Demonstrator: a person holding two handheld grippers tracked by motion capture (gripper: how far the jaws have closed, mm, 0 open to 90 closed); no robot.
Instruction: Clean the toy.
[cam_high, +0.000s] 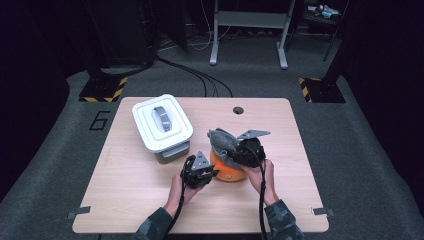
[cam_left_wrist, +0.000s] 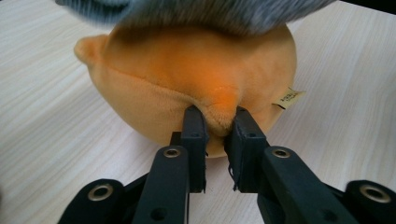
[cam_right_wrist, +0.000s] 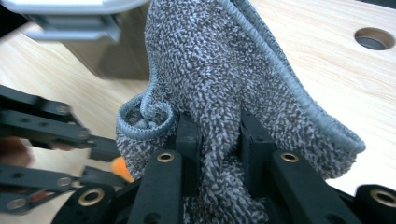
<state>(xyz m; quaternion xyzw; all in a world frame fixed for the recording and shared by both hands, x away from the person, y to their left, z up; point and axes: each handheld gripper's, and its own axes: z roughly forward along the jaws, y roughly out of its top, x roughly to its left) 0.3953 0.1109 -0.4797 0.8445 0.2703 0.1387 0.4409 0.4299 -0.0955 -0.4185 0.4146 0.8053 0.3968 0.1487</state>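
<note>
Left of the orange plush toy (cam_high: 229, 172), up the wooden table (cam_high: 130, 200), sits a lidded white bin (cam_high: 162, 123). The left gripper (cam_high: 206, 173) pinches a fold of the toy's near-left side between its jaws. The toy rests near the table's middle. Over it, the right gripper (cam_high: 235, 150) clamps the grey cloth (cam_high: 223, 140) draped on top.
</note>
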